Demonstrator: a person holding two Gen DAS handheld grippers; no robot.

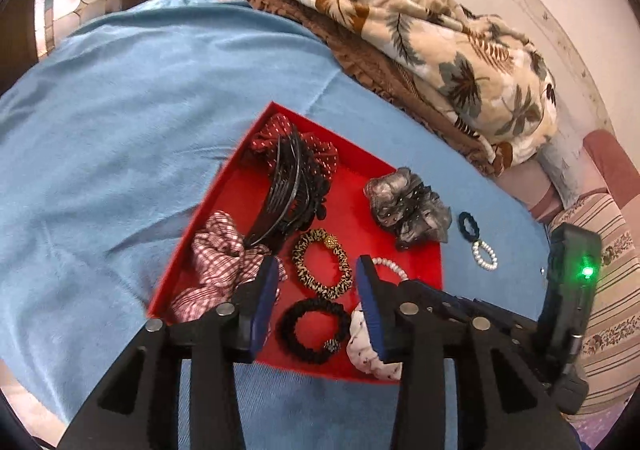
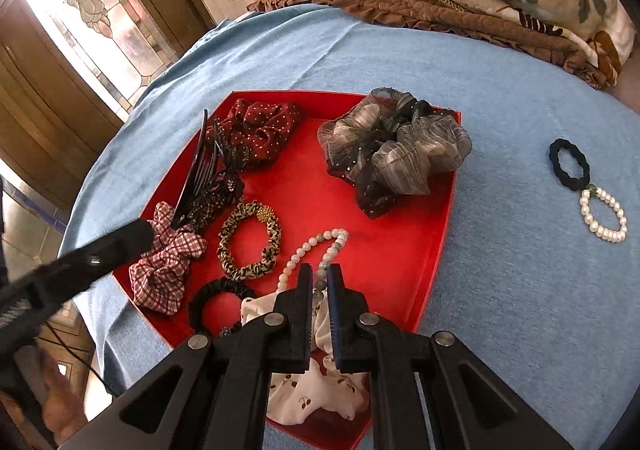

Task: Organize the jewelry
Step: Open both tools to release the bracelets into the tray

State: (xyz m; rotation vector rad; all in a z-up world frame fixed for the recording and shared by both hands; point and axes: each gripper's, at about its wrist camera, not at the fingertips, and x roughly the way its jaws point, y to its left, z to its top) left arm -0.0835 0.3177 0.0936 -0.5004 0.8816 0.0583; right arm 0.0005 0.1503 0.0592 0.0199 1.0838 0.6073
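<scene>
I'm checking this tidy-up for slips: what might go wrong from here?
The right gripper pinches one strand of the bead necklace; the rest could drag or snag the white scrunchie beneath. The grey scrunchie overhangs the red tray edge and might get nudged out.

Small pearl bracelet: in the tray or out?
Out. The small pearl bracelet lies on the blue cloth, right of the red tray, touching a dark hair tie.
</scene>
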